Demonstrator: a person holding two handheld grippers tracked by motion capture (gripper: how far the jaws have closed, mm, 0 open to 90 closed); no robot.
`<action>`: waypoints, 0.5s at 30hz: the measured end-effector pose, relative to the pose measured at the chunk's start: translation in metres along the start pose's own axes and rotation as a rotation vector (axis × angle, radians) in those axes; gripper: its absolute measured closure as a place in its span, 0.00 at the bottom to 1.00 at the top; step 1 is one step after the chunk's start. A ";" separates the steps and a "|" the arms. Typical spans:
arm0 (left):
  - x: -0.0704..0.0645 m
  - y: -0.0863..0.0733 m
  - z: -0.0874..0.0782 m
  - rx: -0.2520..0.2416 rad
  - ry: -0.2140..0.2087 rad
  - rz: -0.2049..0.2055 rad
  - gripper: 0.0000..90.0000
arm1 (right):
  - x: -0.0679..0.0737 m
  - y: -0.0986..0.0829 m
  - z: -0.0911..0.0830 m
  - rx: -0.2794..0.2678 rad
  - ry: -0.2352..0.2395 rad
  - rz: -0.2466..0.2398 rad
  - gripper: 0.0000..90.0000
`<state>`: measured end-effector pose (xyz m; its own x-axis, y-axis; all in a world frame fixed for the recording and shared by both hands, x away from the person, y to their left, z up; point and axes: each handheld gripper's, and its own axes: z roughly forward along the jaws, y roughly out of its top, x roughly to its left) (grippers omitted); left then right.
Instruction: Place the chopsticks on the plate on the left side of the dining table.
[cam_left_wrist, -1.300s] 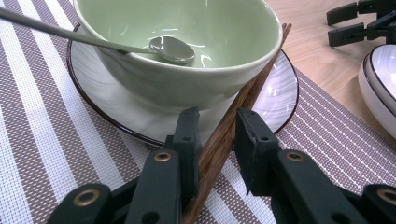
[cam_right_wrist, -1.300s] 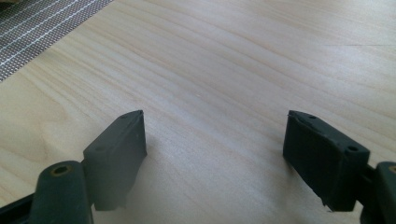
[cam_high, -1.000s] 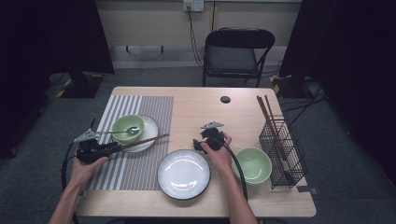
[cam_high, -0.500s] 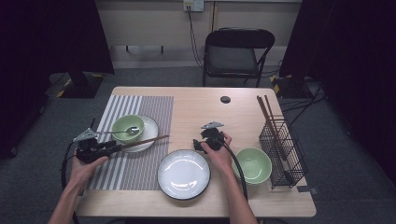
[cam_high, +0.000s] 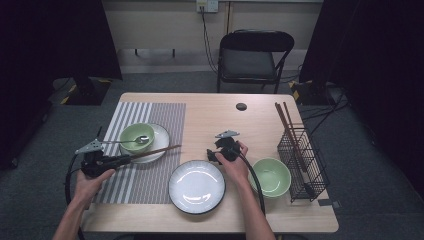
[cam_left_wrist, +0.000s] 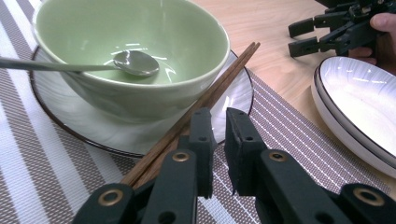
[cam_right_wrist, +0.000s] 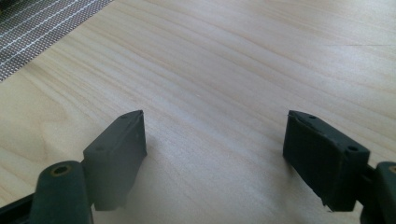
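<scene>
Left gripper (cam_left_wrist: 215, 135) has slid left, jaws narrow, seemingly still pinching the chopsticks (cam_left_wrist: 205, 95); right gripper (cam_right_wrist: 212, 158) stays wide open.

Wooden table (cam_high: 210, 117) with dishes laid out.
Striped placemat (cam_high: 150, 112) on the left part, bearing a plate (cam_high: 159, 137). Beside the mat, near the front edge, a white plate (cam_high: 196, 187); to its right a green bowl (cam_high: 270, 176), then a black wire rack (cam_high: 302, 162) at the right edge. Small dark disc (cam_high: 241, 106) toward the back.
</scene>
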<state>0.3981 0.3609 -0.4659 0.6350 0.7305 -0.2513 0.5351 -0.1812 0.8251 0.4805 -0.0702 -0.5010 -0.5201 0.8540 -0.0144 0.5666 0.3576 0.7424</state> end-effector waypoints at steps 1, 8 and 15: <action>0.000 0.000 0.001 0.002 0.006 0.004 0.91 | 0.000 0.000 0.000 0.000 0.000 -0.001 0.23; 0.004 -0.005 0.007 0.038 0.029 0.003 0.91 | 0.000 0.000 0.000 0.000 0.000 0.000 0.23; 0.007 -0.008 0.008 0.054 0.049 -0.002 0.90 | 0.000 0.000 0.000 0.000 0.000 0.000 0.23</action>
<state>0.4031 0.3624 -0.4780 0.6065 0.7620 -0.2269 0.5663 -0.2137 0.7960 0.4805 -0.0702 -0.5010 -0.5200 0.8540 -0.0141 0.5668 0.3574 0.7423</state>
